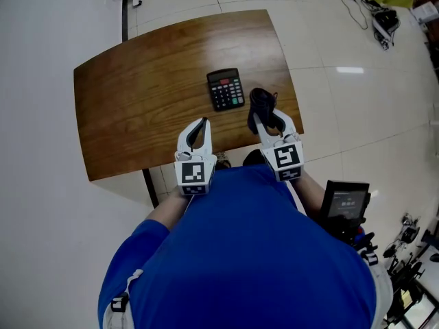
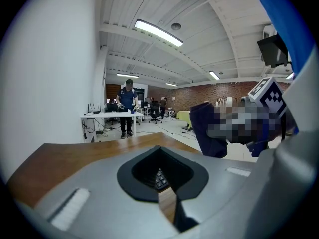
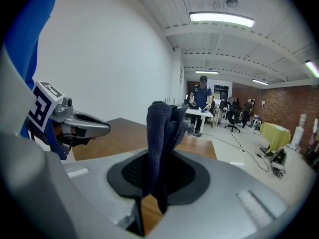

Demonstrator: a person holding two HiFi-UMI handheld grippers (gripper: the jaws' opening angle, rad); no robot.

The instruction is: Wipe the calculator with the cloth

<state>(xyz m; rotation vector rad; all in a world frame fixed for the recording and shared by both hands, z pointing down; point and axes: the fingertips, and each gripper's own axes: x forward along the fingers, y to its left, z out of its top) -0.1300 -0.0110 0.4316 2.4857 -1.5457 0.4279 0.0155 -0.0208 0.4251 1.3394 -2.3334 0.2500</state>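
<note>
Clamping cloth (image 1: 260, 101), R hand-held gripper (image 1: 266, 117) nr calculator (image 1: 226, 88), L hand-held gripper (image 1: 201, 123) closed

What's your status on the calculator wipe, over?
Right gripper shut on cloth. Left gripper shut, empty. Calculator flat on table ahead of both, not touched. Nothing in the way.

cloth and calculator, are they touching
Apart. The head view shows a strip of bare table between the cloth, held in the right tongs, and the calculator.
</note>
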